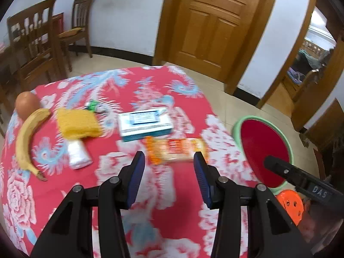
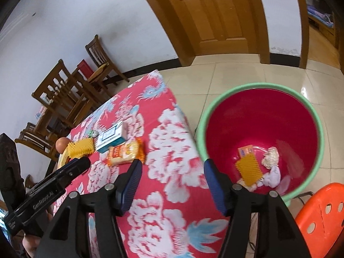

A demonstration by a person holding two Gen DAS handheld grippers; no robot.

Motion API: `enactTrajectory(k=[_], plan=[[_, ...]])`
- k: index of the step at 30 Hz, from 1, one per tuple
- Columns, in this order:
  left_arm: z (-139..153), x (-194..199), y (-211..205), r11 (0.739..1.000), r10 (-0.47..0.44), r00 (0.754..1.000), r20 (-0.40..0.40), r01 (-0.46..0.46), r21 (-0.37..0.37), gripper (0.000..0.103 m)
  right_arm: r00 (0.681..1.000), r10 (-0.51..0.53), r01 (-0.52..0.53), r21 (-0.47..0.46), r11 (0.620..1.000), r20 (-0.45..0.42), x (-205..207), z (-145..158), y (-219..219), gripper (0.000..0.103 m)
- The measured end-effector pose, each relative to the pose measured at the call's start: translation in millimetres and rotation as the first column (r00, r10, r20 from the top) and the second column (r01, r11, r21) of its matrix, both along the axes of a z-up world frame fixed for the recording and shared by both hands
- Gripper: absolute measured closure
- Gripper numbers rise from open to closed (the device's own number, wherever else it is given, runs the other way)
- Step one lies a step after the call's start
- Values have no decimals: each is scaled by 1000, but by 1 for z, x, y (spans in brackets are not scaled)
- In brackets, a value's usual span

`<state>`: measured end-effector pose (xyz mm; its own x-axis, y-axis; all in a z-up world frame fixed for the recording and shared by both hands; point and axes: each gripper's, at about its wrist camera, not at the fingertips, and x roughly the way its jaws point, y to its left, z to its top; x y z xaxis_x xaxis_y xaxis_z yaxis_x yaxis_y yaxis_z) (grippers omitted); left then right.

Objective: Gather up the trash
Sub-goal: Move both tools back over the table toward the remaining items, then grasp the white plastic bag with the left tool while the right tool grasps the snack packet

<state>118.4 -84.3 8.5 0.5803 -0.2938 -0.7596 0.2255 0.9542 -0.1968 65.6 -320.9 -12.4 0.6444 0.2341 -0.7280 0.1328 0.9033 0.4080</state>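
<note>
My left gripper [image 1: 169, 159] is open and empty, just short of an orange snack wrapper [image 1: 175, 149] on the red floral tablecloth [image 1: 178, 193]. Behind the wrapper lie a white and blue box [image 1: 145, 125], a yellow sponge [image 1: 78, 124], a clear plastic packet [image 1: 78, 153] and a small green scrap [image 1: 93, 105]. My right gripper [image 2: 172, 166] is open and empty over the table's right edge, beside the red bin with a green rim [image 2: 258, 129]. The bin holds a yellow sponge [image 2: 249, 171], a small carton [image 2: 246, 150] and crumpled tissues [image 2: 271, 165]. The wrapper [image 2: 125, 152] also shows in the right wrist view.
A banana [image 1: 26, 137] and a brown egg [image 1: 26, 105] lie at the table's left. An orange stool [image 2: 320, 219] stands by the bin. Wooden chairs [image 1: 36, 45] stand far left, a wooden door [image 1: 212, 23] behind. The floor is tiled.
</note>
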Motion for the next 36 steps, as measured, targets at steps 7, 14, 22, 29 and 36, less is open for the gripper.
enactTrajectory(k=[7, 14, 22, 29, 36], plan=[[-14, 7, 47, 995, 95, 995, -24, -95, 11, 56, 999, 34, -33, 12, 999, -16, 13, -4, 25, 31], [-31, 21, 77, 984, 175, 983, -46, -174, 30, 50, 998, 47, -47, -9, 999, -30, 31, -8, 51, 17], [-53, 35, 89, 976, 214, 974, -77, -211, 46, 39, 995, 72, -73, -6, 997, -65, 49, -22, 73, 12], [-65, 46, 99, 968, 249, 964, -90, -245, 54, 39, 993, 87, -88, -9, 996, -79, 61, -29, 83, 7], [-70, 50, 110, 962, 273, 958, -90, -271, 36, 52, 988, 112, -117, -43, 992, -105, 74, -39, 100, 5]])
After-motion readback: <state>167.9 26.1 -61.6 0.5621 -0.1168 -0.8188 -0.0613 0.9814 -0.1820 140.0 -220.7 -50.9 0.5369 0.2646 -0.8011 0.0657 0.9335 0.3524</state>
